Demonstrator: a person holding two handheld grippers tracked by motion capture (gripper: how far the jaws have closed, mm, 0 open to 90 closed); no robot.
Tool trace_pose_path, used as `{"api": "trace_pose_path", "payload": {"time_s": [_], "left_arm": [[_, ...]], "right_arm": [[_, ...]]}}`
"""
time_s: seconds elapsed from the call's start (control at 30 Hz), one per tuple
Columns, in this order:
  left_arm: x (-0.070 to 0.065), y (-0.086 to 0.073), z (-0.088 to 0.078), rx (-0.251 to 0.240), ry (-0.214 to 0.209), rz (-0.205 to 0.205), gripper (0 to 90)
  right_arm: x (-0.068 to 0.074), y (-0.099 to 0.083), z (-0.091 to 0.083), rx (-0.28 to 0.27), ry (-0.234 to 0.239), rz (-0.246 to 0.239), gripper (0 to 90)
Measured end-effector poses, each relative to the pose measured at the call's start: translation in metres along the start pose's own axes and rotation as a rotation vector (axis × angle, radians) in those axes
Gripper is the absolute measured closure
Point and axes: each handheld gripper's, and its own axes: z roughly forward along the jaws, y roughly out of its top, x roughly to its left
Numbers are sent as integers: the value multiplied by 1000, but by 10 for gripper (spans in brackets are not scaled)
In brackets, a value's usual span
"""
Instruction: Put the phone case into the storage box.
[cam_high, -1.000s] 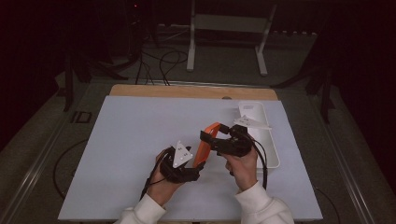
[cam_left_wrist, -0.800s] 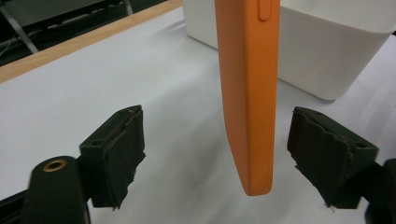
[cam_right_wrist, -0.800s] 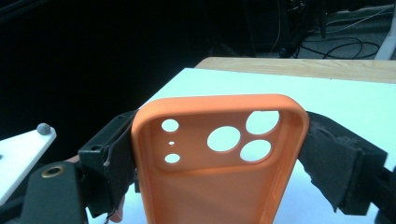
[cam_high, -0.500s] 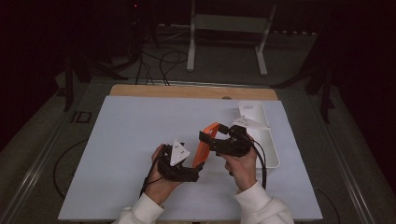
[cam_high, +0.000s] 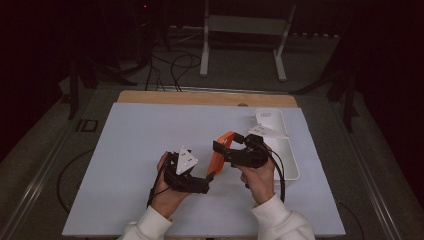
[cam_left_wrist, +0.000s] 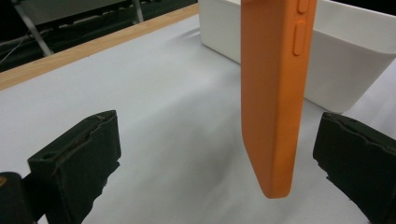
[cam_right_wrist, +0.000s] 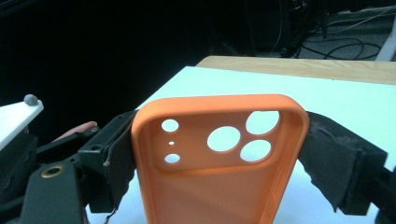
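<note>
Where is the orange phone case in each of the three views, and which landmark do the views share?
High view: the orange phone case is below the centre, between the two grippers.
Left gripper view: it hangs upright right of centre, in front of the white bin, free between the open fingers.
Right gripper view: it is in the lower middle, camera holes facing us, clamped by the fingers.
Shared landmark: the table's wooden edge.

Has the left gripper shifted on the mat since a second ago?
Yes, slightly: the left gripper edged left, away from the white tray; its jaws have just been opening off the orange phone case.
</note>
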Motion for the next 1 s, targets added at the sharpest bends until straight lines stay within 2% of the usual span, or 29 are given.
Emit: {"api": "trace_pose_path", "payload": {"time_s": [0.47,1.0], "left_arm": [[13,-2,-12,-26,7,-17,2],[37,-15,-35,-42,32,-41,0]], "right_arm": [[2,2,0,2,-3,-13,169],[-6,9,-3,-12,-26,-24,169]]}}
